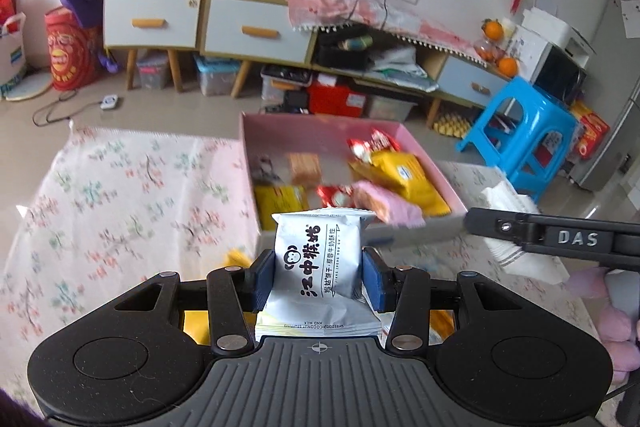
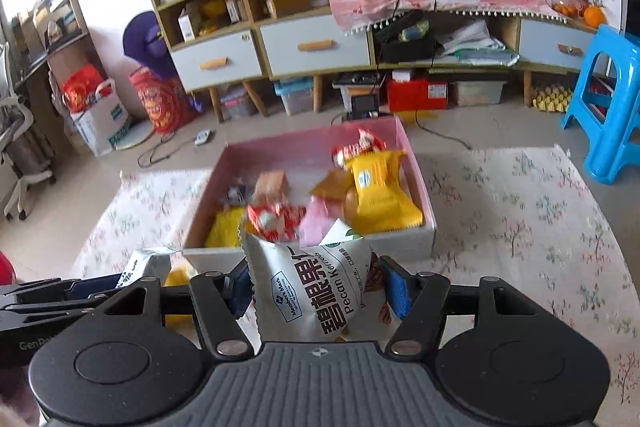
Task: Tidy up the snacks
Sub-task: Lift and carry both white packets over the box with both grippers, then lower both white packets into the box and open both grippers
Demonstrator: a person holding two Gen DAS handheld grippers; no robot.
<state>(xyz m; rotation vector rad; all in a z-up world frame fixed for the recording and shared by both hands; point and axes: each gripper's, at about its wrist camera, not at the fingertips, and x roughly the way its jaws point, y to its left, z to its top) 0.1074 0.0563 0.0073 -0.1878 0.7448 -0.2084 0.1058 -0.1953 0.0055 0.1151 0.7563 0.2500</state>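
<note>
— Left gripper (image 1: pixel 319 277)?
— Clamped on 1 white biscuit packet (image 1: pixel 318 259), upright between the blue pads (image 1: pixel 374 285), raised off the floral surface (image 1: pixel 120 195).
— Right gripper (image 2: pixel 318 291)?
— Closed on 1 white pecan packet (image 2: pixel 310 287), tilted.
— Beyond those?
— Pink box (image 2: pixel 416 163) on the surface, just ahead, holding yellow packets (image 2: pixel 376 187), red packets (image 2: pixel 272 219), 1 pink packet (image 1: pixel 384 203).
— Further out?
— Blue stool (image 2: pixel 612 107) to the right.

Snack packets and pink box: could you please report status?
Left hand-held gripper shut on white biscuit packet. Right shut on pecan packet. Pink box ahead, unobstructed.
</note>
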